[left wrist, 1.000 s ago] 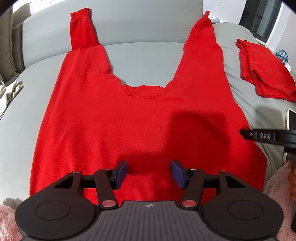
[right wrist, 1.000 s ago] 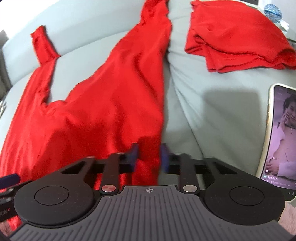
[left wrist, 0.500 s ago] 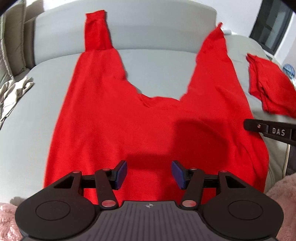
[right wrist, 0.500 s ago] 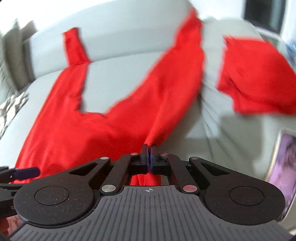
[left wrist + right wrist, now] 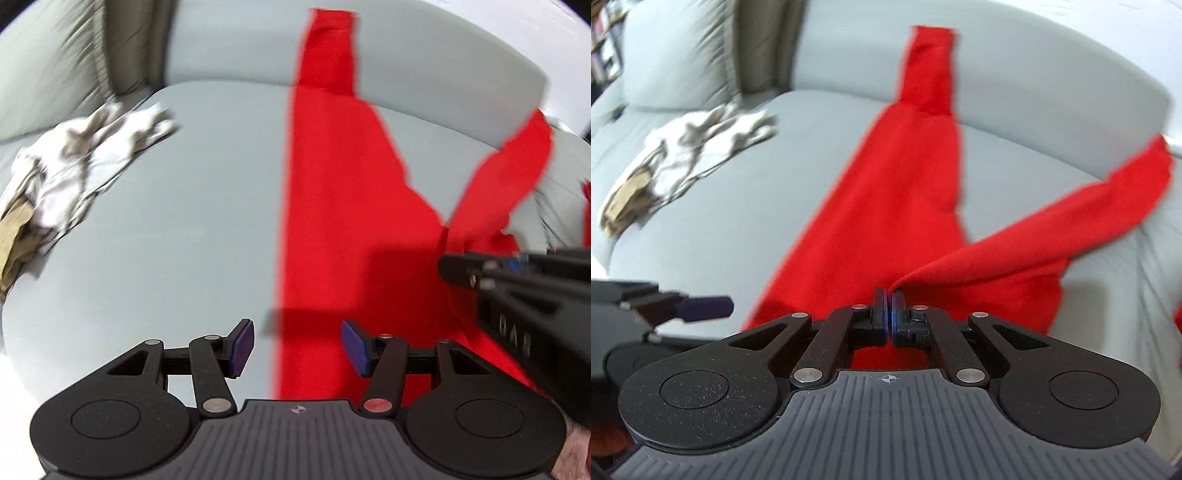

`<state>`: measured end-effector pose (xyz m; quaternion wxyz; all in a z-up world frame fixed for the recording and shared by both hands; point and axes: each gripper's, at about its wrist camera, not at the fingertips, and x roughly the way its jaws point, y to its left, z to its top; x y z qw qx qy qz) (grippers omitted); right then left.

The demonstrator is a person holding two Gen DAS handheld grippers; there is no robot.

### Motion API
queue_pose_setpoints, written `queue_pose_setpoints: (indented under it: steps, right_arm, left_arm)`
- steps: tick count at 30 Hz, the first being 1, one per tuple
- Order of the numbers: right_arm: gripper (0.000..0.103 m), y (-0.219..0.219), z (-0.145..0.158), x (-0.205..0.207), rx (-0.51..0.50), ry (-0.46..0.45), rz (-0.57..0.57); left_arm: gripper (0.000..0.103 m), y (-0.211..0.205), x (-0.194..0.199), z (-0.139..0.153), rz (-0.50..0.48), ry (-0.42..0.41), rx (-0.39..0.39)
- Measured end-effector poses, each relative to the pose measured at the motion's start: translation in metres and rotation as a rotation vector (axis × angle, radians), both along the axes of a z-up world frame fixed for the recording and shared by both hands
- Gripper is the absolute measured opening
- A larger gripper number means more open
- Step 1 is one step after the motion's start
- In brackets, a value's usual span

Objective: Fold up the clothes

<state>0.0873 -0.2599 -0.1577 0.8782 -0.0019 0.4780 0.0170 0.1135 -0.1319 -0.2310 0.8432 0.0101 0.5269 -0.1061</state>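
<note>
Red trousers [image 5: 332,221] lie spread on the grey sofa [image 5: 166,240], legs pointing away from me. My right gripper [image 5: 889,306] is shut on the trousers' right-hand edge and holds it lifted, so the right leg [image 5: 1071,229] trails off to the right as a raised fold. In the left wrist view the right gripper [image 5: 458,271] comes in from the right, above the cloth. My left gripper [image 5: 297,343] is open and hovers over the trousers' left edge, with nothing between its pads. One of its fingers [image 5: 705,308] shows at the left of the right wrist view.
A crumpled pile of white and beige clothes [image 5: 74,173] lies on the sofa's left part, below a back cushion [image 5: 676,55]. Another red garment [image 5: 586,214] peeks in at the right edge. Bare grey seat separates the pile from the trousers.
The right gripper closed on the trousers' right edge, lifted it and carried it leftward, dragging the right leg along. The left gripper, still open, slid left from mid-waist to the left edge.
</note>
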Motion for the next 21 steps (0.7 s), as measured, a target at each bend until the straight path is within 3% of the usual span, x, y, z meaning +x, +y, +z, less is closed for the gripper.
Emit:
queue_pose_setpoints:
  steps: [5, 9, 13, 16, 17, 19, 21]
  right_arm:
    - [0.002, 0.052, -0.010, 0.025, 0.031, 0.041, 0.081]
    - [0.002, 0.066, -0.028, 0.037, 0.095, 0.112, 0.074]
    - [0.018, 0.060, -0.053, 0.042, 0.184, 0.204, 0.007]
    - [0.023, 0.056, -0.052, 0.037, 0.215, 0.195, -0.002]
    - [0.032, 0.053, -0.044, 0.032, 0.231, 0.175, -0.001]
    - [0.040, 0.045, -0.028, 0.022, 0.260, 0.136, -0.006]
    - [0.040, 0.035, -0.012, 0.010, 0.266, 0.089, -0.006]
  left_arm:
    - [0.049, 0.043, 0.020, -0.011, 0.069, 0.041, -0.041]
    - [0.048, 0.056, 0.020, -0.020, 0.081, 0.064, -0.033]
    - [0.048, 0.060, 0.017, -0.021, 0.070, 0.063, -0.026]
    - [0.048, 0.063, 0.014, -0.015, 0.069, 0.052, -0.024]
    - [0.049, 0.063, 0.011, -0.012, 0.068, 0.045, -0.020]
    - [0.049, 0.062, 0.007, -0.008, 0.058, 0.032, -0.018]
    - [0.049, 0.059, -0.002, 0.002, 0.031, 0.014, -0.012]
